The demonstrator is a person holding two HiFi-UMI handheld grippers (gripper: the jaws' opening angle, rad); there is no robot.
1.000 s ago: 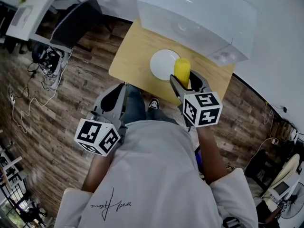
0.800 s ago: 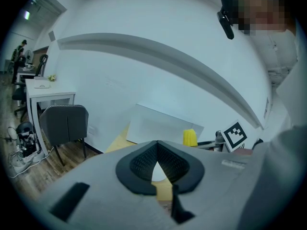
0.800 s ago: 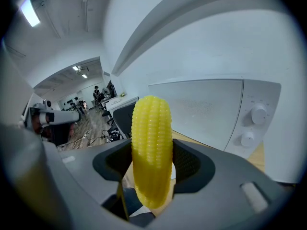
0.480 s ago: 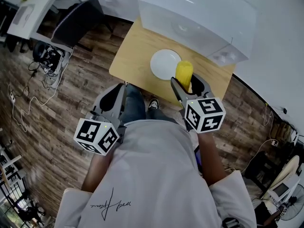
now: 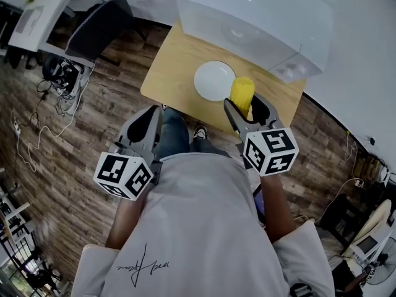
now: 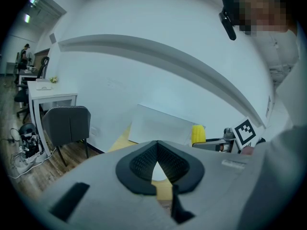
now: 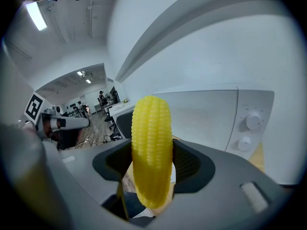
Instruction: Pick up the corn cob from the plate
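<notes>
Right claw (image 5: pixel 244 103) drifted right | one corn cob (image 5: pixel 242 90) clamped | one plate (image 5: pixel 210 82)

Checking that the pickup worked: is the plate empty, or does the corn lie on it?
Empty: the plate shows bare white, and the corn is clamped in the jaws of the right gripper.

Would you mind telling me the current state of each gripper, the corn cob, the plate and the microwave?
Left gripper: jaws together, empty.
Right gripper: jaws shut on the corn cob.
Corn cob: held, off the plate.
Plate: empty, on the table.
Microwave: door closed.
</notes>
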